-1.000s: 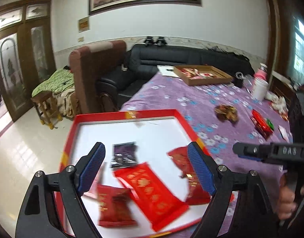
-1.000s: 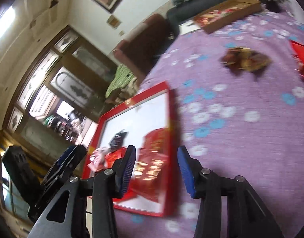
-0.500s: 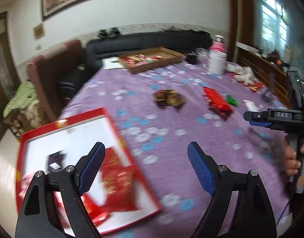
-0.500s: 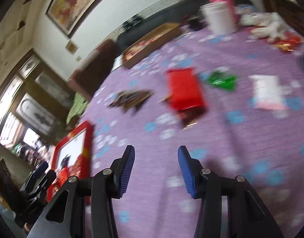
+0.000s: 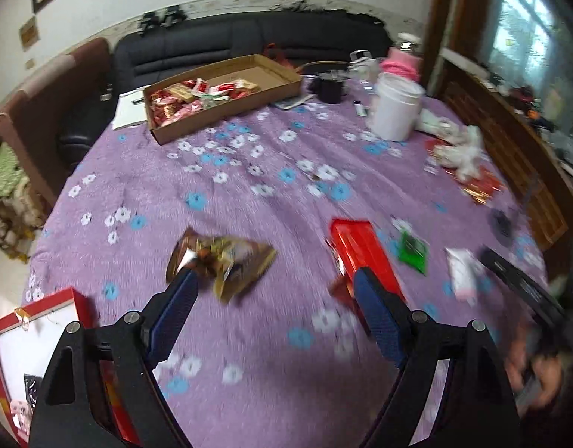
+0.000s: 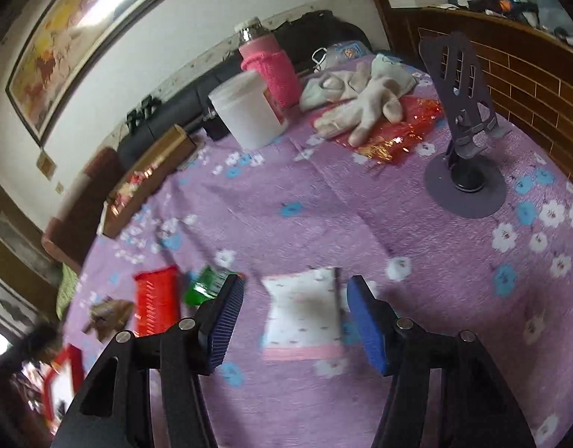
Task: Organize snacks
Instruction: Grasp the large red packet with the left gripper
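Observation:
My left gripper [image 5: 275, 298] is open and empty above the purple cloth. A brown snack packet [image 5: 219, 261] lies just past its left fingertip, and a red packet [image 5: 361, 250] just past its right one. A green packet [image 5: 411, 252] and a white-and-pink packet [image 5: 462, 272] lie further right. My right gripper [image 6: 296, 291] hangs over the white-and-pink packet [image 6: 305, 313] with its jaws opening; the pads do not touch it. Left of it lie the green packet [image 6: 208, 283] and the red packet [image 6: 155, 298]. The red tray [image 5: 36, 321] sits at the lower left.
A cardboard box [image 5: 219, 93] of snacks stands at the far side. A white tub [image 6: 245, 108], a pink bottle [image 6: 271, 63], gloves [image 6: 361, 112] on red foil and a phone stand [image 6: 462, 142] crowd the right. A black sofa lies beyond.
Both views have swung right, away from the red tray and out over the loose packets on the cloth. The right jaws stand wider than before. The left jaws are unchanged.

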The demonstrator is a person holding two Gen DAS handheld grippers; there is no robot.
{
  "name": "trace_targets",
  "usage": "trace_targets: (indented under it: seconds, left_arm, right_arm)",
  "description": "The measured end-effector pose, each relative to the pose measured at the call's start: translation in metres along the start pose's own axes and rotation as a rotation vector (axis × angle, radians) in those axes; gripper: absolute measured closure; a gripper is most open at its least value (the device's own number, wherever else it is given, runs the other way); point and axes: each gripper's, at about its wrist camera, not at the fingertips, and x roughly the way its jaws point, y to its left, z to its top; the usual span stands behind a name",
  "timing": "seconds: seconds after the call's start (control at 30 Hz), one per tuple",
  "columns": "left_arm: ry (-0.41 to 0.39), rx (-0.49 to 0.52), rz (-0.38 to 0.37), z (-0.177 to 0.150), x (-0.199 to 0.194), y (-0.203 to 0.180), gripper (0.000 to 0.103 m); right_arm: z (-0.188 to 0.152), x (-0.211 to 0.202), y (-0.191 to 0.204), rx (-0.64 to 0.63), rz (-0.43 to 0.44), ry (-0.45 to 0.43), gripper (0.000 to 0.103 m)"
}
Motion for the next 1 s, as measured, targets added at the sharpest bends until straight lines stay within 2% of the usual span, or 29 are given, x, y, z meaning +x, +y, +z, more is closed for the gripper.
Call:
trace_targets:
  seconds: [0.17,0.3,0.47,0.53,0.6,0.73,0.8,0.83,0.87,0.9,0.97,1.0]
  left_arm:
    - [0.040,0.003,0.020,0.014,0.038,-0.032,0.018]
    - [0.066,-0.031,0.034,0.019,0.061,-0.043,0.018]
    - [0.112,-0.068,0.022,0.013,0.081,-0.050,0.018]
    - [0.113,-0.084,-0.012,0.011,0.083,-0.053,0.018]
    - [0.103,-0.076,-0.017,0.010,0.084,-0.058,0.018]
    - [0.154,-0.050,-0.056,0.001,0.094,-0.071,0.018]
    - [0.148,-0.042,-0.066,-0.001,0.095,-0.075,0.030]
    - [0.146,-0.040,-0.072,-0.001,0.094,-0.076,0.044]
    - [0.148,-0.045,-0.091,0.000,0.094,-0.075,0.053]
    - [0.147,-0.052,-0.099,0.000,0.094,-0.075,0.054]
    - [0.126,-0.028,-0.084,0.000,0.091,-0.078,0.068]
    - [0.115,-0.014,-0.079,-0.001,0.089,-0.079,0.069]
  right_arm:
    - [0.001,-0.019,0.003,-0.005,0.057,-0.040,0.042]
    - [0.001,-0.018,0.001,0.021,0.077,-0.027,0.041]
    - [0.002,-0.017,0.002,0.023,0.104,-0.025,0.041]
    - [0.002,-0.013,0.001,0.033,0.117,-0.008,0.041]
    - [0.002,-0.010,-0.001,0.043,0.100,-0.003,0.041]
    - [0.001,-0.007,0.001,0.039,0.092,-0.003,0.041]
    - [0.001,-0.006,0.003,0.029,0.090,-0.001,0.041]
    - [0.001,-0.006,0.003,0.027,0.084,-0.002,0.041]
    - [0.000,-0.006,0.003,0.027,0.078,-0.002,0.041]
    - [0.000,-0.005,0.002,0.029,0.073,0.000,0.041]
    - [0.001,-0.004,0.001,0.034,0.069,0.002,0.041]
    - [0.001,-0.004,0.001,0.034,0.066,0.002,0.041]
